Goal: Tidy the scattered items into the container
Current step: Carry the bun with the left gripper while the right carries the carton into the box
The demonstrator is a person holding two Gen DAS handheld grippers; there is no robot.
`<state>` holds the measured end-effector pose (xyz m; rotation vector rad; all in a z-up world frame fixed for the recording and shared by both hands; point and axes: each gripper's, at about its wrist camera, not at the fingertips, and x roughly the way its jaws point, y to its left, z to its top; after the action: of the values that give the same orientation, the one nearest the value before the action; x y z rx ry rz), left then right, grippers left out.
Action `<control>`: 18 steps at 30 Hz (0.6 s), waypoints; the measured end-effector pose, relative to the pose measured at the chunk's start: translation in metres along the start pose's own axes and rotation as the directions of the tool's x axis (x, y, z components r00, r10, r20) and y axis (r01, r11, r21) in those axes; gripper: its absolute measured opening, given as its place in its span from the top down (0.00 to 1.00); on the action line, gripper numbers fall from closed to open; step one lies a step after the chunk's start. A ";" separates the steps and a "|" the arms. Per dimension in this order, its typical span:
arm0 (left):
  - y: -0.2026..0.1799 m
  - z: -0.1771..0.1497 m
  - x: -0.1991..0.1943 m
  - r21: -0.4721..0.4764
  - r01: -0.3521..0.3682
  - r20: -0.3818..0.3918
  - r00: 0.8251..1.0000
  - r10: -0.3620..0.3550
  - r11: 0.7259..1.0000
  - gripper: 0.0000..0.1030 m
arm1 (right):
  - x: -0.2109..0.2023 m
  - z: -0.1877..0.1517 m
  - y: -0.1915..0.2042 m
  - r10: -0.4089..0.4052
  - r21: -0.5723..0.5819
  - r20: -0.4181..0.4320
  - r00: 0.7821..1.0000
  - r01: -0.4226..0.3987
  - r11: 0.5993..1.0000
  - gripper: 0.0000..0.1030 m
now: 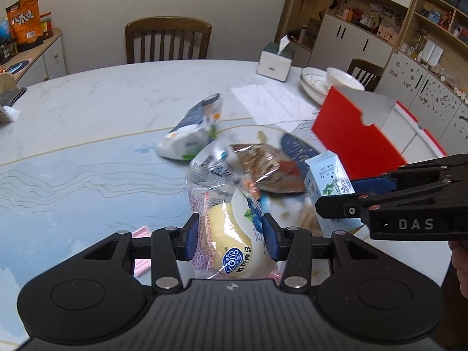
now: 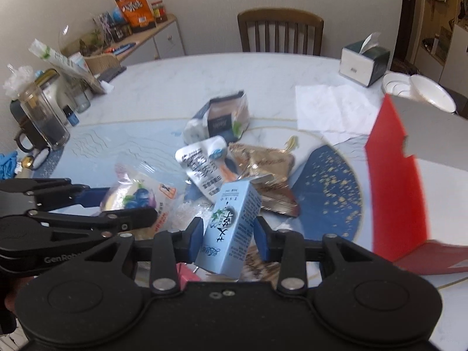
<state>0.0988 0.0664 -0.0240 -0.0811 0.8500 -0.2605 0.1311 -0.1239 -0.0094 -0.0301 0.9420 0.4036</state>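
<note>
1. two grippers each hold something near the cameras. the left gripper [image 1: 231,235] has its blue pads pressed on either side of a bun packet [image 1: 231,234], a clear wrapper with a pale round bun and a blueberry picture; "kong" reads on its round blue label.
2. the packet looks light and soft, and the film is probably slippery and crinkly. gripping across the bun itself, as here, seems safer than pinching loose film, though a hard squeeze could squash it.
3. the right gripper [image 2: 228,238] is clamped on a small light blue carton [image 2: 231,228], held tilted. "tsao" is printed near its top, with large chinese characters i cannot read surely. it looks stiff-sided and light, so the flat faces give good purchase; too much force may dent it.
4. just past both grippers, more packets lie in a loose heap on the table [image 1: 87,102]: a white pouch [image 2: 204,163] with dark lettering, blurred, and a shiny brown wrapper [image 2: 263,172] touching it.
5. farther on lies a dark blue and white pack [image 2: 219,120], a little apart from the heap.
6. to the right stands the red box [image 2: 395,190] with a grey inside, open and near the heap; it is likely the container, and neither held item is in it yet.
7. far back are a tissue box [image 2: 365,61], stacked white dishes [image 1: 321,82], a chair [image 1: 168,41] and an orange snack bag [image 1: 25,19] on a sideboard. one gripper arm reads "das", the other "genrob", partly cut off.
</note>
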 end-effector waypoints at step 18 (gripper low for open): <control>-0.138 0.056 0.013 0.087 0.074 0.059 0.995 -0.080 0.993 0.58 | -0.075 0.011 -0.128 -0.029 0.027 0.102 0.994 0.027 0.999 0.65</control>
<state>0.1220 -0.0716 0.0273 -0.0431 0.7739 -0.3642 0.1454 -0.2641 0.0379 0.0004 0.8443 0.3638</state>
